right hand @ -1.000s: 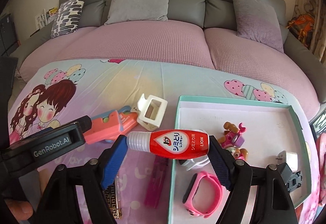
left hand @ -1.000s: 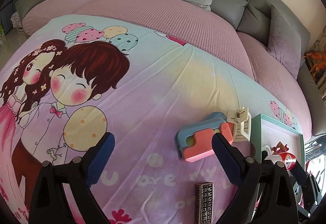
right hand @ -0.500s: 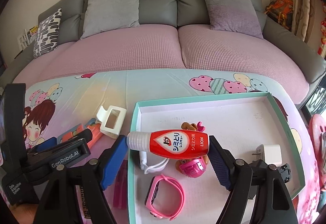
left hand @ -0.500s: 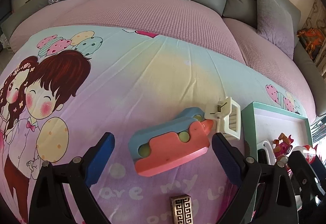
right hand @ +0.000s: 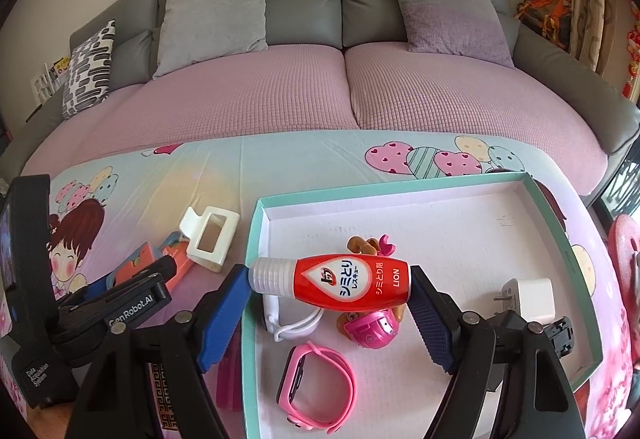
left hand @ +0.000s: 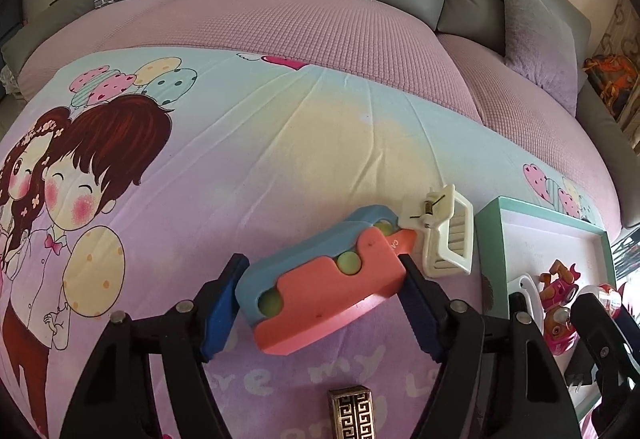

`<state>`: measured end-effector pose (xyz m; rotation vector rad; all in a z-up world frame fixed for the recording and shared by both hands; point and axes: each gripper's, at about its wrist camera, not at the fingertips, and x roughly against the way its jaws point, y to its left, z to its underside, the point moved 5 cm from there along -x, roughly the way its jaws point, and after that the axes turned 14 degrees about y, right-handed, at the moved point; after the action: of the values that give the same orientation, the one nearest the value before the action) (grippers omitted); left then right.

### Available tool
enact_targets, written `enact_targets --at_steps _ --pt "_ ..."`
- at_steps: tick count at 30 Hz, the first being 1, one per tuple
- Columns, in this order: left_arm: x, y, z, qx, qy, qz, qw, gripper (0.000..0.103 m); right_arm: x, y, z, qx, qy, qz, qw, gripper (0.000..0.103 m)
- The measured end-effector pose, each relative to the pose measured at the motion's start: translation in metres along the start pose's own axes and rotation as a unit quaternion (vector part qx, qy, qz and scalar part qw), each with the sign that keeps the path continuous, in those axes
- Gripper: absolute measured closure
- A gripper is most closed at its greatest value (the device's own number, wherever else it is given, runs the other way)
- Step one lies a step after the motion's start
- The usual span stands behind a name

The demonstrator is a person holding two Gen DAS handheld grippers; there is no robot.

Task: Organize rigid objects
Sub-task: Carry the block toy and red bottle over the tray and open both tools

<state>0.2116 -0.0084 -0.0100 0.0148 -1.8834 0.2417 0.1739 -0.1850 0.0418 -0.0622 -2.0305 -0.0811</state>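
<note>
A blue-and-coral toy block [left hand: 328,291] lies on the cartoon blanket. My left gripper [left hand: 320,291] straddles it lengthwise, its jaws closing, and both blue pads [left hand: 222,303] touch the toy's ends. My right gripper [right hand: 330,303] is shut on a red stain-remover bottle [right hand: 340,285], gripped end to end and held level over the left part of the teal-rimmed tray [right hand: 400,187]. In the tray lie a pink watch [right hand: 316,383], a pink toy pup [right hand: 370,327], a white charger [right hand: 528,299] and a white strap [right hand: 288,323].
A white claw clip [left hand: 444,239] touches the toy's far end, beside the tray's left wall [left hand: 492,239]. A bronze patterned bar [left hand: 352,413] and a magenta strip [right hand: 228,379] lie near the front. Sofa cushions rise behind the blanket.
My left gripper came up over the toy block and its jaws narrowed onto it. My right gripper carried the bottle rightward from the tray's left wall to above its floor.
</note>
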Motion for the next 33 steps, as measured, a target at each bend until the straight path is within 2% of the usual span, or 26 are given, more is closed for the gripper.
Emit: enact_targets --at_steps 6,13,20,26,33 --pt "0.007 -0.003 -0.001 -0.005 -0.005 0.006 1.0000 0.028 0.000 -0.001 0.000 -0.003 0.000 -0.001 1.000 0.023" --pt "0.045 -0.020 -0.002 -0.025 -0.052 0.022 0.9981 0.028 0.012 -0.018 -0.003 -0.022 -0.024 0.000 0.999 0.023" --pt "0.063 -0.064 0.003 -0.081 -0.078 0.046 0.9925 0.028 0.015 -0.064 -0.005 -0.062 -0.037 0.051 0.996 0.023" --pt "0.059 -0.106 0.011 -0.131 -0.084 0.056 0.9862 0.028 0.010 -0.115 0.000 -0.121 -0.045 0.068 0.989 0.023" --pt "0.047 -0.146 0.023 -0.178 -0.084 0.041 0.9795 0.028 0.006 -0.159 0.009 -0.174 -0.049 0.097 0.979 0.023"
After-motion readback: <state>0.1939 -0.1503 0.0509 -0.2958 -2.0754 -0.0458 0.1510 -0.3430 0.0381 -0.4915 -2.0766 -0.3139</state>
